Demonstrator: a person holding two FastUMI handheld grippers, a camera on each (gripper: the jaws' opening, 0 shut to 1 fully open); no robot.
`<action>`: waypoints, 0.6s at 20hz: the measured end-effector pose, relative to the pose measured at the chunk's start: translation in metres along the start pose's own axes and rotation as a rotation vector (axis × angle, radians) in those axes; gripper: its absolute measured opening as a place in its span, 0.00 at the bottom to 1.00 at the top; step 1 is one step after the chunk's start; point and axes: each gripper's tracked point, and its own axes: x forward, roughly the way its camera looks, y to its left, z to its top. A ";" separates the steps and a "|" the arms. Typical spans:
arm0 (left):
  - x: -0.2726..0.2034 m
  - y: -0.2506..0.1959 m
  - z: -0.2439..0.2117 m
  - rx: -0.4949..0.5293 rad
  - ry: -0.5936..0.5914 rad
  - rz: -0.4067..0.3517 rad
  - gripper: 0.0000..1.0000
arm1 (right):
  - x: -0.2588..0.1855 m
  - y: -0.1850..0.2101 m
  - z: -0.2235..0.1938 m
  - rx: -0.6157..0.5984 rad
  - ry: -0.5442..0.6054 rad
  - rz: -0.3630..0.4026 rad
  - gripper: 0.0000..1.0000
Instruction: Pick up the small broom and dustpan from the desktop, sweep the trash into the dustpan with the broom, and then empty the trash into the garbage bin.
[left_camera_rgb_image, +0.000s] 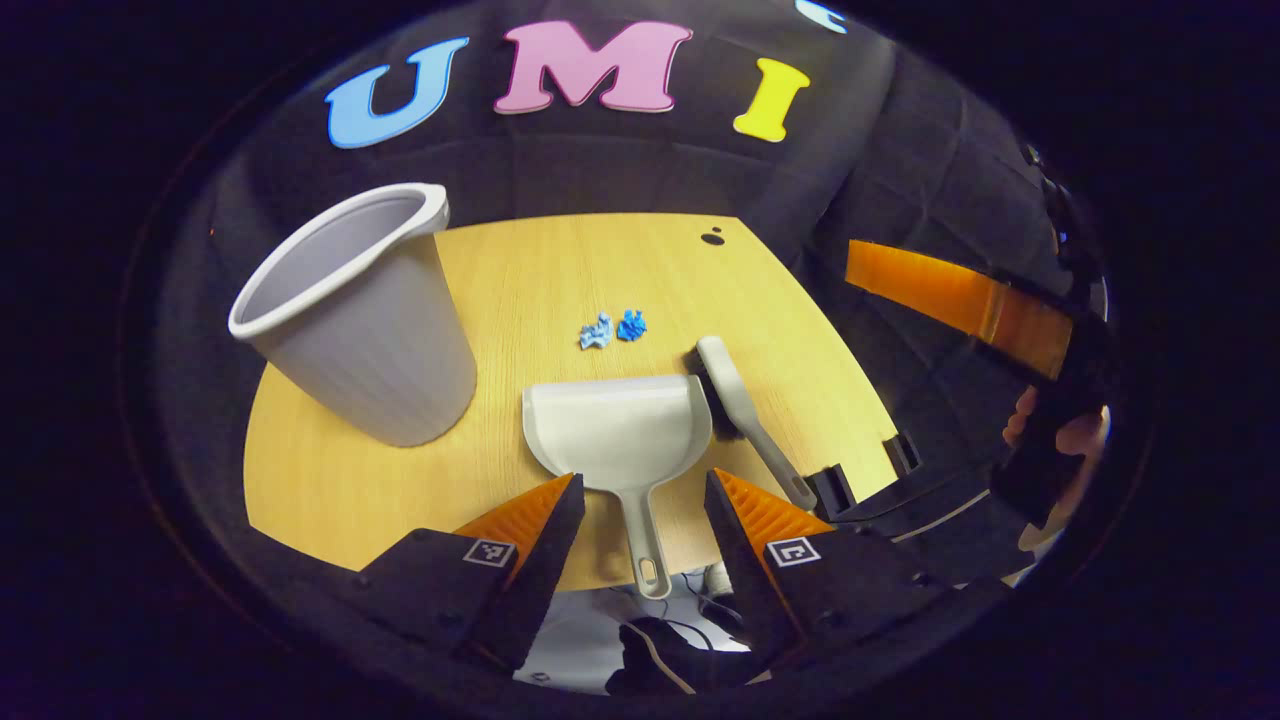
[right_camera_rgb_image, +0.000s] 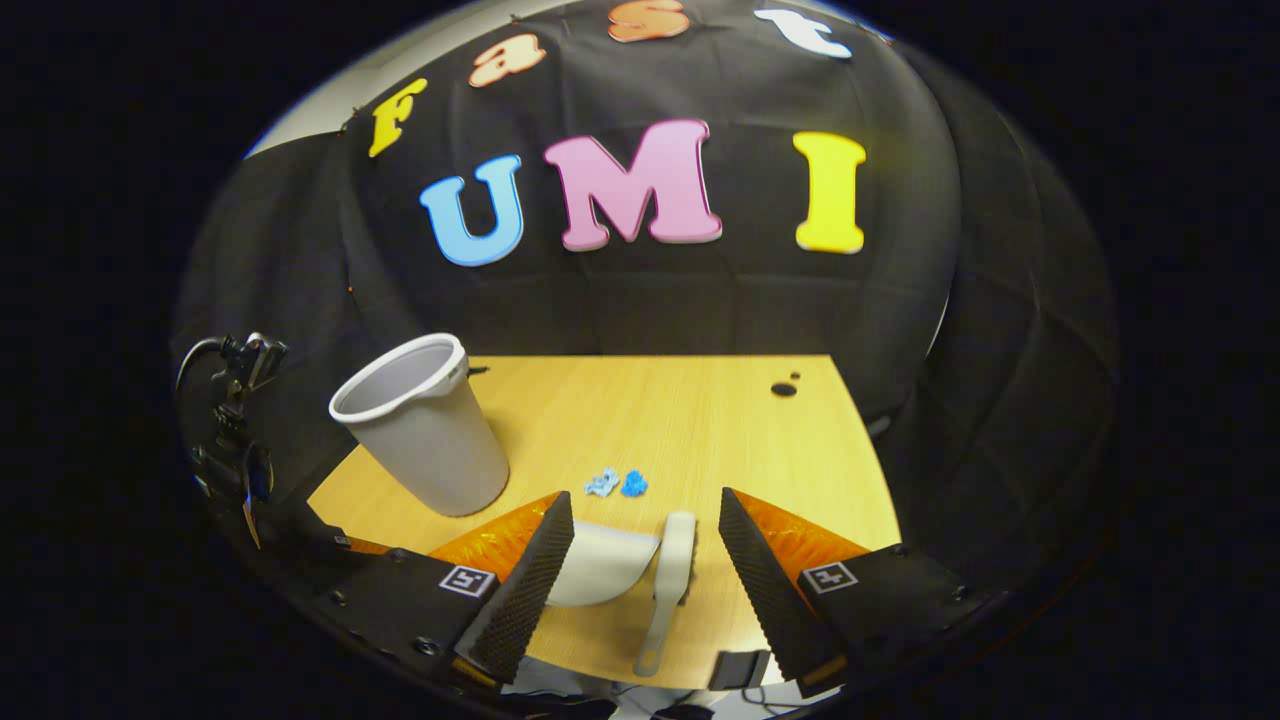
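A grey dustpan (left_camera_rgb_image: 612, 425) lies flat on the wooden desktop (left_camera_rgb_image: 560, 270), its handle pointing over the near edge. My left gripper (left_camera_rgb_image: 643, 478) is open, its fingers standing apart on either side of that handle without touching it. Just right of the pan lies the small grey broom (left_camera_rgb_image: 745, 410), bristles toward the pan. Two crumpled blue scraps of trash (left_camera_rgb_image: 612, 328) sit beyond the pan. In the right gripper view, my right gripper (right_camera_rgb_image: 645, 495) is open above the near edge, with the broom (right_camera_rgb_image: 672, 570) and dustpan (right_camera_rgb_image: 600, 565) seen between its fingers and the trash (right_camera_rgb_image: 617, 484) just past them.
A tall grey garbage bin (left_camera_rgb_image: 360, 320) stands on the left of the desktop, also seen as the bin (right_camera_rgb_image: 425, 430) in the right gripper view. Small dark holes (right_camera_rgb_image: 783, 388) mark the far right corner. The other gripper (left_camera_rgb_image: 960, 300) and a hand (left_camera_rgb_image: 1060, 440) hover off the table's right side.
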 end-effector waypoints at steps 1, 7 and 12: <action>-0.002 0.001 -0.006 0.000 0.054 0.000 0.74 | 0.008 0.000 -0.018 0.042 0.064 0.025 0.94; 0.017 0.000 -0.033 0.008 0.267 0.034 0.75 | 0.033 -0.012 -0.100 0.187 0.316 0.042 0.92; 0.031 -0.017 -0.033 -0.164 0.374 0.021 0.73 | 0.035 -0.026 -0.131 0.240 0.464 0.069 0.92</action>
